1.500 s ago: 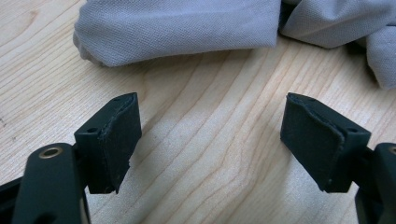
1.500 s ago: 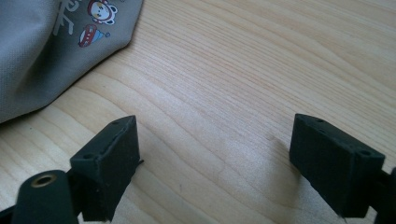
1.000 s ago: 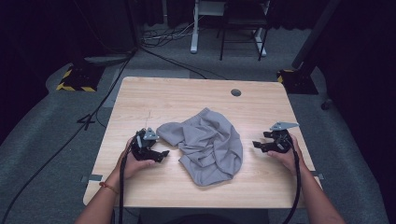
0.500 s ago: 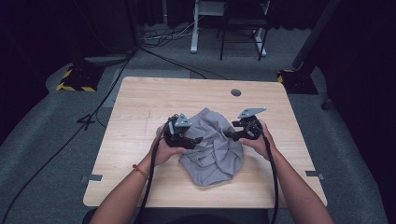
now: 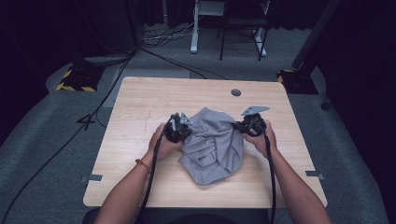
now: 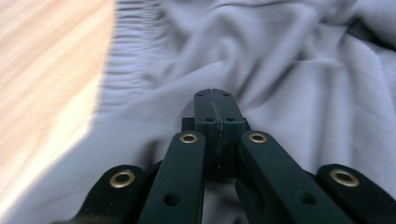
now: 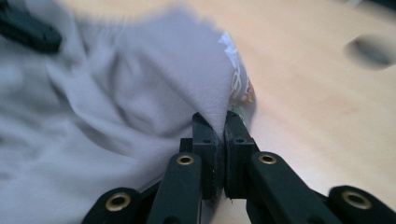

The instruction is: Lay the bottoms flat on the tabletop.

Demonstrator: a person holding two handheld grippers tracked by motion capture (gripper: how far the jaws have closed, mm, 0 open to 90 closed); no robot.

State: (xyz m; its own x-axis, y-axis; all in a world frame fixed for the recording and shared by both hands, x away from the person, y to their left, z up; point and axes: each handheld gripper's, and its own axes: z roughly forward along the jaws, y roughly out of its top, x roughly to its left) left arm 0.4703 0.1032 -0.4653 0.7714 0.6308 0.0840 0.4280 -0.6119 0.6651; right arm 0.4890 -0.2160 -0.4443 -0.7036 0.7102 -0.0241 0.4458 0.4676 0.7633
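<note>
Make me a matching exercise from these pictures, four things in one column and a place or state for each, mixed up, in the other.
Things:
1. grey cloth
2. left gripper
3. right gripper
4. round hole in the table

Places or states:
A. near the table's far edge, right of centre
B. pinching a fold at the cloth's right edge
C. crumpled in the middle of the table
D. jaws shut, at the cloth's left side; whether they grip fabric cannot be told

Pairs: 1-C, 2-D, 3-B, 4-A
</note>
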